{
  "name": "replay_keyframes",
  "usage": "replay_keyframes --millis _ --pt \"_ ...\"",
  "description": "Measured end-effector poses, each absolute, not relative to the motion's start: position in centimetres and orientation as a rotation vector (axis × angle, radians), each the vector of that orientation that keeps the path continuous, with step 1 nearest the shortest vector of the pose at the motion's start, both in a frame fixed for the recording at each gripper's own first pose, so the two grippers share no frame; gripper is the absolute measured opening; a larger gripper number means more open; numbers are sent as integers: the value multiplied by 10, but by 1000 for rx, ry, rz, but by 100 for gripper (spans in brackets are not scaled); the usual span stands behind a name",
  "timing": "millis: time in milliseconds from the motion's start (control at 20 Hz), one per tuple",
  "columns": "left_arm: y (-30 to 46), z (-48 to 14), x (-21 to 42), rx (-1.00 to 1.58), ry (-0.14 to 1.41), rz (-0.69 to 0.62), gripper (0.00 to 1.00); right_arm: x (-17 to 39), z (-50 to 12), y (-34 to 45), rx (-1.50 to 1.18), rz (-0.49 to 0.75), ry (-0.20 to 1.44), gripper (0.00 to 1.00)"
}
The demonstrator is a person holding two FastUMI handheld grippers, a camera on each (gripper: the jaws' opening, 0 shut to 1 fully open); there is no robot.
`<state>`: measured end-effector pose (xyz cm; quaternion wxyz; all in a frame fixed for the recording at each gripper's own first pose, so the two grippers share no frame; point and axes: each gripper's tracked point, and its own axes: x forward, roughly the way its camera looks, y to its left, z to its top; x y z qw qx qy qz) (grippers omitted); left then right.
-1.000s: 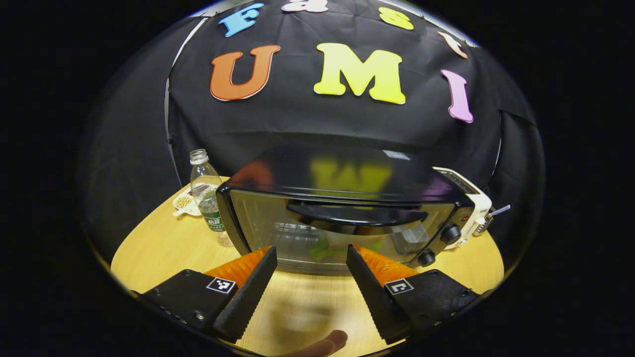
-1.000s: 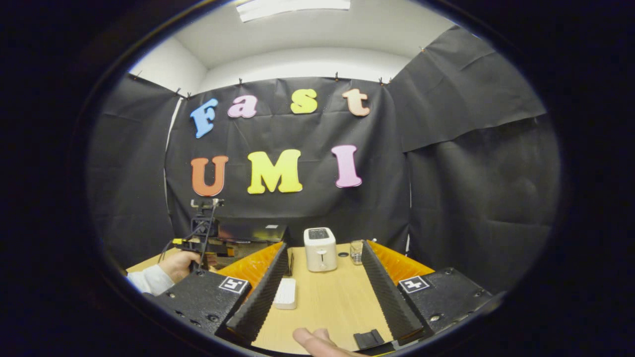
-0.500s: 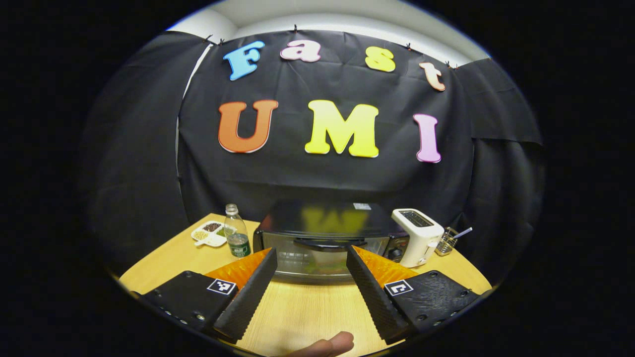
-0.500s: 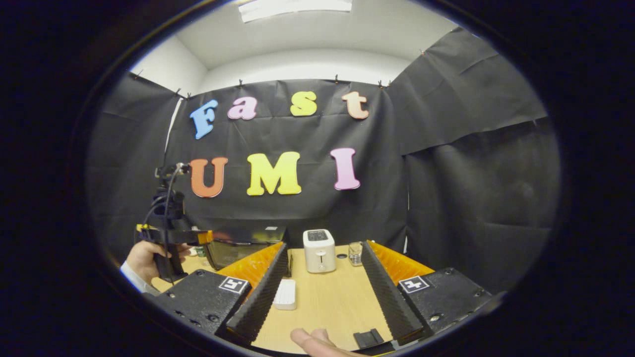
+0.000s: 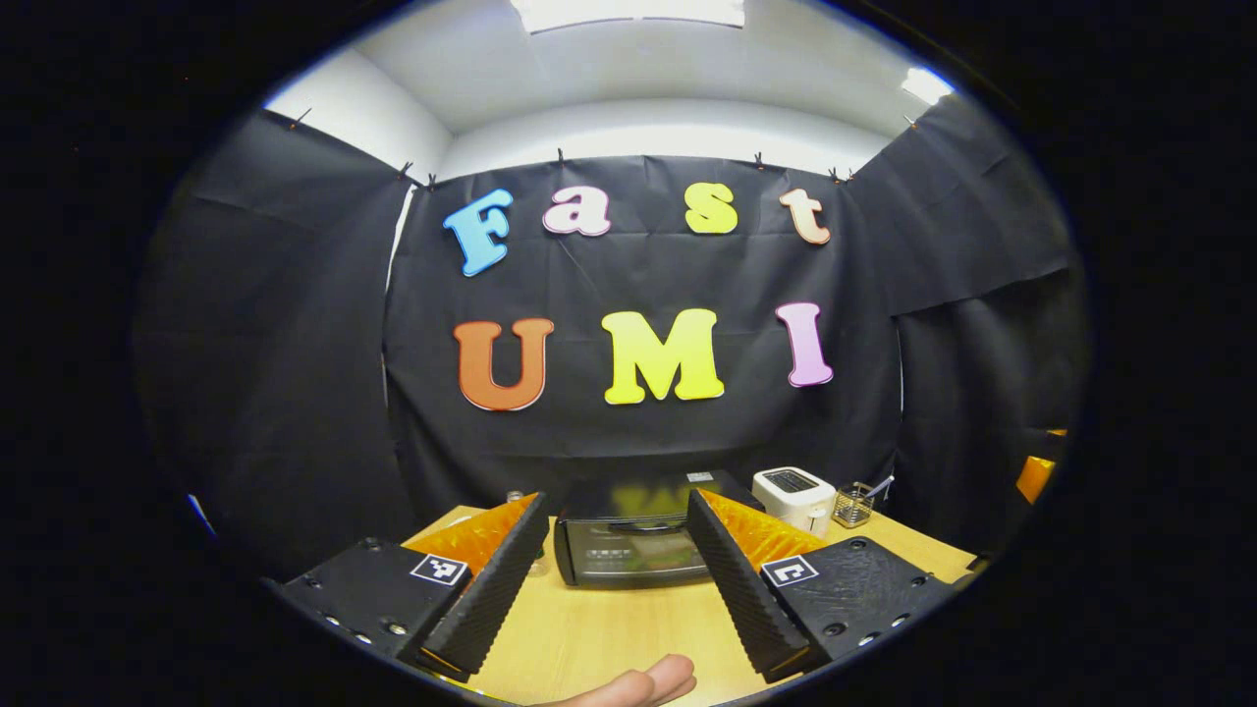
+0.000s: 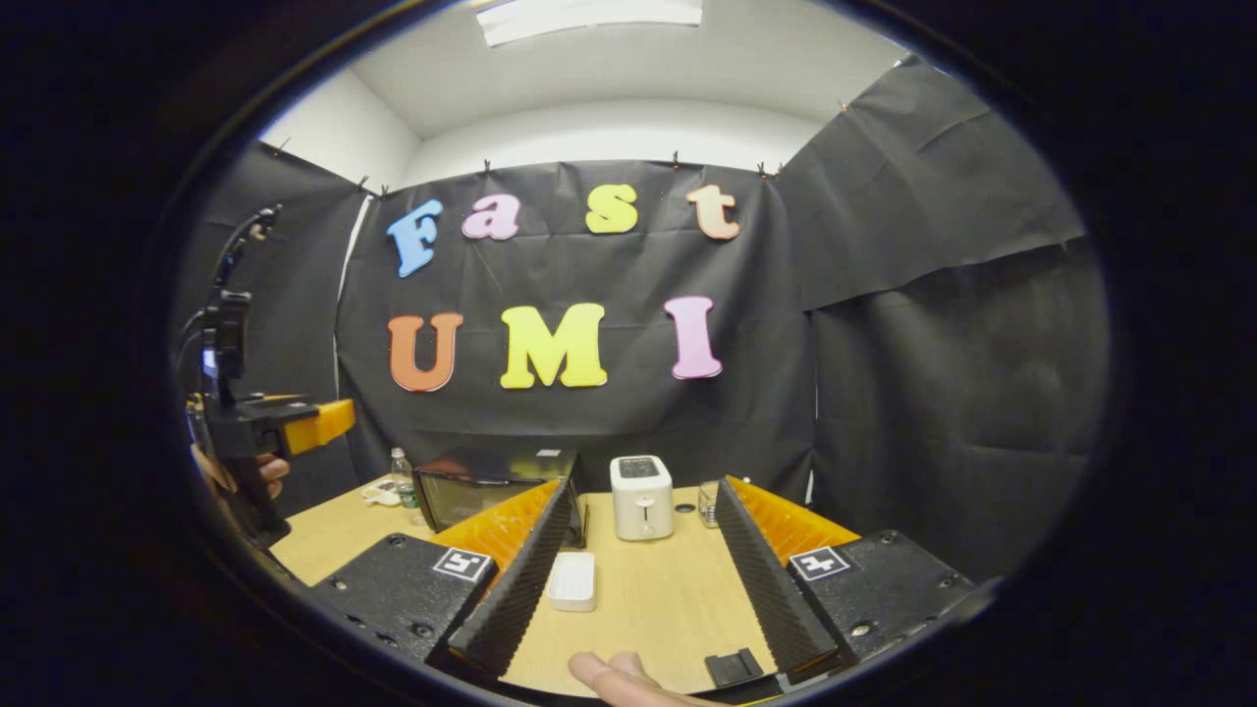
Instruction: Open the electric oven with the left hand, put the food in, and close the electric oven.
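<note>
Standing on the table (image 5: pixel 628 628), the oven (image 5: pixel 633 540) serves as the reference for all positions below. Its glass door is closed, with the handle running across the top of the door. Food (image 5: pixel 653 564) shows faintly as a green shape behind the glass (it is too small and dim to identify further).

Left gripper (image 5: pixel 617 565): in the left gripper view, both fingers are spread wide apart and grip nothing. The oven sits framed between them, well beyond the tips, with bare table between the tips and the door. A fingertip of the holding hand (image 5: pixel 643 682) shows at the bottom edge.

In the right gripper view, the left gripper's body is seen raised high and far to the left of the oven (image 6: pixel 491 491), held in a hand (image 6: pixel 236 476) and not touching anything on the table.

Right gripper (image 6: pixel 643 565): its fingers are likewise spread wide, with nothing between them but the table (image 6: pixel 648 609). It sits in front of and to the right of the oven, well apart from it.

Other items, relative to the oven:
- Toaster (image 6: pixel 641 497): just beside its right side.
- Glass (image 6: pixel 707 501): farther right, beyond the toaster.
- Bottle (image 6: pixel 399 476): near its left side.
- Small dish (image 6: pixel 378 494): left of the bottle.
- White box (image 6: pixel 573 581): in front of the oven's right end, lying flat beside the right gripper's left finger.
</note>
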<state>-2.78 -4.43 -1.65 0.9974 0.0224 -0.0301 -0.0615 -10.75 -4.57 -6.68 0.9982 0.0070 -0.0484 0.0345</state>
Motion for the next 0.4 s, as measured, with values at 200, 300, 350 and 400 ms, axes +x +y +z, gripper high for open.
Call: replay_keyframes --millis 200,300,350,400 --pt "-44 -23 -74 63 -68 -141 94 -112 -65 -43 19 78 -95 95" --pt "-38 -38 -89 53 -33 -106 95 -117 -63 -41 14 84 -98 95" --pt "-34 -44 -95 52 -26 -89 95 -119 -63 -39 12 90 -101 87" --pt "-31 -48 -99 47 -24 -71 95 -121 -62 -37 12 95 -103 87"
